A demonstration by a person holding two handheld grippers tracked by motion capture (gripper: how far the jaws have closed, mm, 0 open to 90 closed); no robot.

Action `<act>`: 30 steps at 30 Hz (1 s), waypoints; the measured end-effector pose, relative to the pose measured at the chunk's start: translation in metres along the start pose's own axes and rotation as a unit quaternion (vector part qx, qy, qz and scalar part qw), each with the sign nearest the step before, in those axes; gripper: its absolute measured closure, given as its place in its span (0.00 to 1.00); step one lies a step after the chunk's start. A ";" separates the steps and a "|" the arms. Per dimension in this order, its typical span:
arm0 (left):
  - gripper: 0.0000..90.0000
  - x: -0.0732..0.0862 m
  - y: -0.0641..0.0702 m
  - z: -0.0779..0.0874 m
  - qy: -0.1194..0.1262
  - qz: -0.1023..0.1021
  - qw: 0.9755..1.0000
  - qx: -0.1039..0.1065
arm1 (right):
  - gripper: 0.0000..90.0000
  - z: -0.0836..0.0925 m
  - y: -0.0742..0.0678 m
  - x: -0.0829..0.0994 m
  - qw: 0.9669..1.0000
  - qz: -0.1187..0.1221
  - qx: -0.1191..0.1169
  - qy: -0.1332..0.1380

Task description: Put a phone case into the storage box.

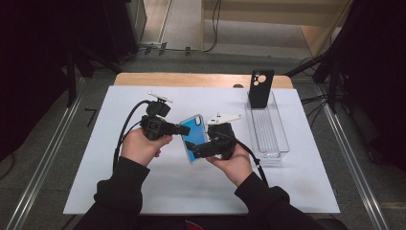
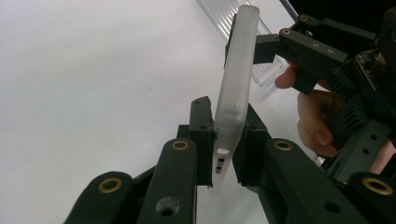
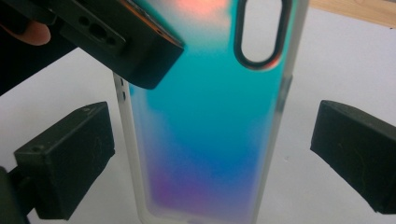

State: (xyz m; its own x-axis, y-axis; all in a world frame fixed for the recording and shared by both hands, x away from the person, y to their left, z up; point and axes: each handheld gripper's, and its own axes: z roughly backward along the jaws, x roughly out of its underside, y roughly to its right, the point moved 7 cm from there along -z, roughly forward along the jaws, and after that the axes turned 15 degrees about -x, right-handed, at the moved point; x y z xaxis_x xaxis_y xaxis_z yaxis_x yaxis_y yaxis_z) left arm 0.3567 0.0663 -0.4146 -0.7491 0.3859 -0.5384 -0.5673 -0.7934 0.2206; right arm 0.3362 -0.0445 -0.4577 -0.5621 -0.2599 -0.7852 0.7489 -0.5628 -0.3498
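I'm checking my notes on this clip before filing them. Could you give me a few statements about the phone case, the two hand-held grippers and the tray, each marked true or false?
1. The left hand-held gripper is shut on the phone case. True.
2. The right hand-held gripper clamps the phone case. False: its pads stand apart on either side of it, not touching.
3. The phone case lies flat on the table. False: it is held up above it.
4. A black phone stands at the far end of the clear tray. True.
5. The clear tray lies to the person's left. False: it lies to the right.
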 end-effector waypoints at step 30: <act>0.63 -0.005 0.009 0.015 0.028 -0.004 0.999 0.029 | 0.17 -0.007 0.007 0.005 1.000 0.007 0.021 -0.010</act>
State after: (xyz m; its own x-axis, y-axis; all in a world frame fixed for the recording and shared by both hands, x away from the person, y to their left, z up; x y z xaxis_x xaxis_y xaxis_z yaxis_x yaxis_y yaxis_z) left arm 0.3498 0.0645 -0.3974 -0.7254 0.3643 -0.5839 -0.5933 -0.7610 0.2623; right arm 0.3404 -0.0444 -0.4675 -0.5592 -0.2839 -0.7789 0.7418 -0.5908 -0.3173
